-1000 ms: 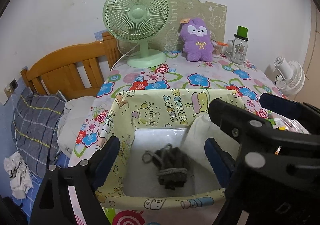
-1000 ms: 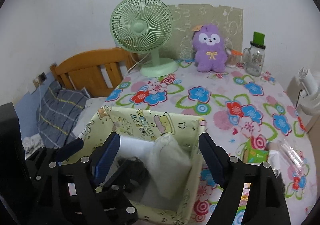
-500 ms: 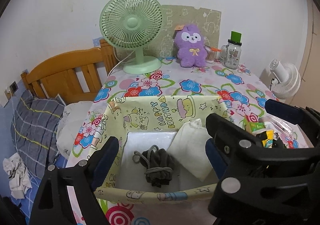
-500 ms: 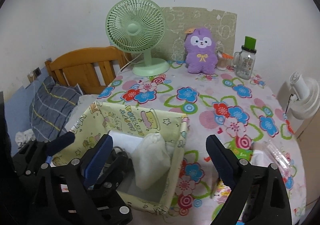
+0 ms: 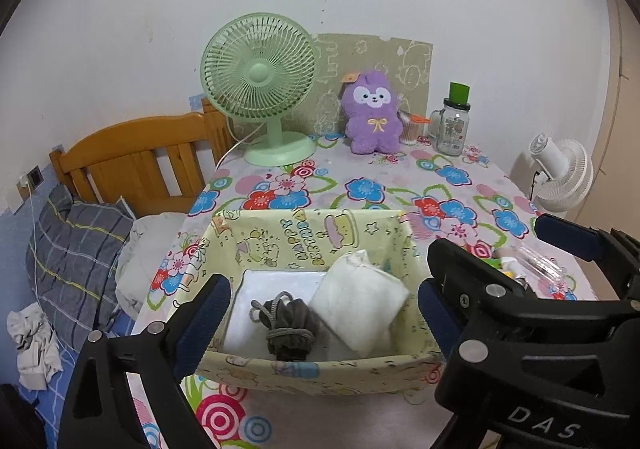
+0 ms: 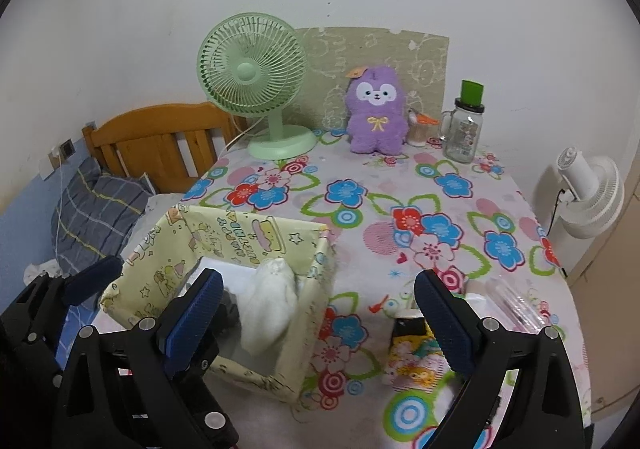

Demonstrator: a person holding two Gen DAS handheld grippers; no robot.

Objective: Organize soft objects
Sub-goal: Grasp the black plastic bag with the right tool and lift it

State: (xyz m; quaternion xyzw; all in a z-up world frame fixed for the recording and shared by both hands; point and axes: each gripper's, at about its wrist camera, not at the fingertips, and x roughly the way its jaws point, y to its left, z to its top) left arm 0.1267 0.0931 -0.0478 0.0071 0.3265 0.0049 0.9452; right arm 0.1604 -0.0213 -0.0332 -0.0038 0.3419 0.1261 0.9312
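Sitting in the yellow cartoon-print fabric box (image 5: pixel 320 237) at the near left of the flowered surface (image 6: pixel 400 185), two soft things are already stowed: a white folded cloth (image 5: pixel 360 305) leaning against the right wall, and a dark grey bundle (image 5: pixel 288 325) tied with its own cord, lying on the white floor to the left of it. Both look light and limp; they would sag and unfold if lifted by an edge, so a pinch across the thick middle, or on the knot of the grey one, seems safest.

The left tongs (image 5: pixel 320 313) hang just near of the box with their jaws opening, nothing pressed between them. The right tongs (image 6: pixel 316 313) stand wide apart and empty over the box's right wall.

The purple plush toy (image 6: pixel 374 111) sits upright at the far edge, between the green fan (image 6: pixel 256 77) and the glass jar (image 6: pixel 464 129), well apart from the box. It is probably the next soft thing to move. It should be light, springy and not slippery; gripping its round belly would hold better than an ear. The jar just beside it is the fragile neighbour to avoid.
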